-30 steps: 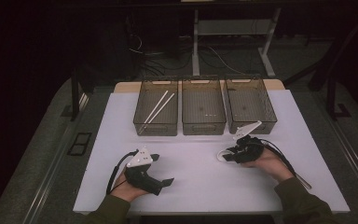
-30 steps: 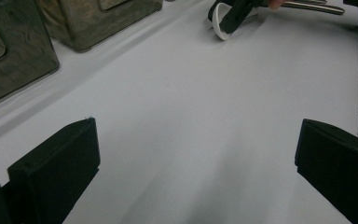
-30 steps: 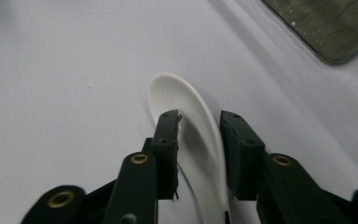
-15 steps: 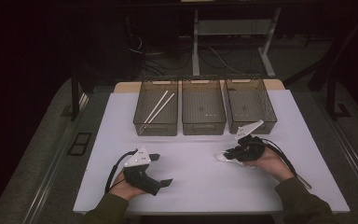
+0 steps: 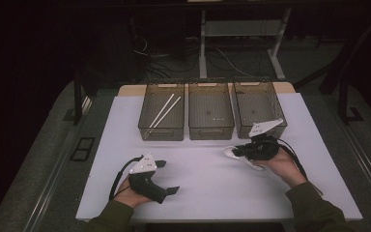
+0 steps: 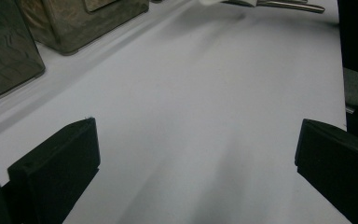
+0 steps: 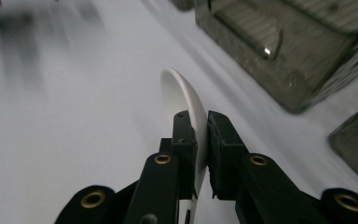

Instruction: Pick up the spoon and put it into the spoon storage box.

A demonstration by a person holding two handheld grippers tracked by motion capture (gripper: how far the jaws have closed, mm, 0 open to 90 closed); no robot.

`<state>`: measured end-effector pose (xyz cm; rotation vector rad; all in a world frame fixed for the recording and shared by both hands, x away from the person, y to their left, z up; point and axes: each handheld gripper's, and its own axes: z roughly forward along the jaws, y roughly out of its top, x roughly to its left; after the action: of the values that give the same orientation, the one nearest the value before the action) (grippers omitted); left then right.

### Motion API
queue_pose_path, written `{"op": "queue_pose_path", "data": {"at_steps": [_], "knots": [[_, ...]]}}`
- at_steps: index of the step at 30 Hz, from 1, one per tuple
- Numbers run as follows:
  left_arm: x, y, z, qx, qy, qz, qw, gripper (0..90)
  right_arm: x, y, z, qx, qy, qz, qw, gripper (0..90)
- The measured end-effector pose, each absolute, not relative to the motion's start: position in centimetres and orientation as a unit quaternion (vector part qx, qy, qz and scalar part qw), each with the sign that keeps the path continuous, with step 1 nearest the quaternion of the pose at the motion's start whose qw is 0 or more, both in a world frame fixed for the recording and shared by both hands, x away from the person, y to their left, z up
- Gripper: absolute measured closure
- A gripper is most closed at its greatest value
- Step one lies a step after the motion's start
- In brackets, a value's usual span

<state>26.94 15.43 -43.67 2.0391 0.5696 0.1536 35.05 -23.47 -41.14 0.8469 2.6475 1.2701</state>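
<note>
A white spoon [image 7: 186, 95] stands on edge between the black pads of my right gripper [image 7: 201, 119], which is shut on it; the jaws have just been closing onto it. In the high view that right gripper [image 5: 241, 151] lies low over the table's right half, with the spoon's bowl [image 5: 230, 152] poking out to its left. My left gripper [image 5: 169, 177] rests near the front left of the white table [image 5: 207, 186]. Its jaws stand wide open [image 6: 196, 140] over bare tabletop, with nothing between them.
Three clear bins stand in a row at the back: the left bin [image 5: 147, 126] holds two white chopsticks [image 5: 165, 110], and beside it are the middle bin [image 5: 210, 129] and the right bin [image 5: 258, 87]. Dark floor, cables and table legs lie beyond.
The right hand has shifted slightly with the spoon in its jaws. The left hand and its gripper have stayed put.
</note>
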Motion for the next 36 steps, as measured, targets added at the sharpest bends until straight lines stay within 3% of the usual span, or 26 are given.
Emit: {"op": "queue_pose_path", "data": {"at_steps": [23, 36], "knots": [[26.8, 15.2, -43.6, 0.838, 0.234, 0.061, 0.489, 0.0, 40.1, -21.7, -33.6, 0.276, 0.845, 0.446, 0.108, 81.9], [26.8, 15.1, -43.5, 0.838, 0.231, 0.059, 0.491, 0.0, 44.4, -18.1, -33.3, 0.284, 0.838, 0.45, 0.121, 81.8]]}}
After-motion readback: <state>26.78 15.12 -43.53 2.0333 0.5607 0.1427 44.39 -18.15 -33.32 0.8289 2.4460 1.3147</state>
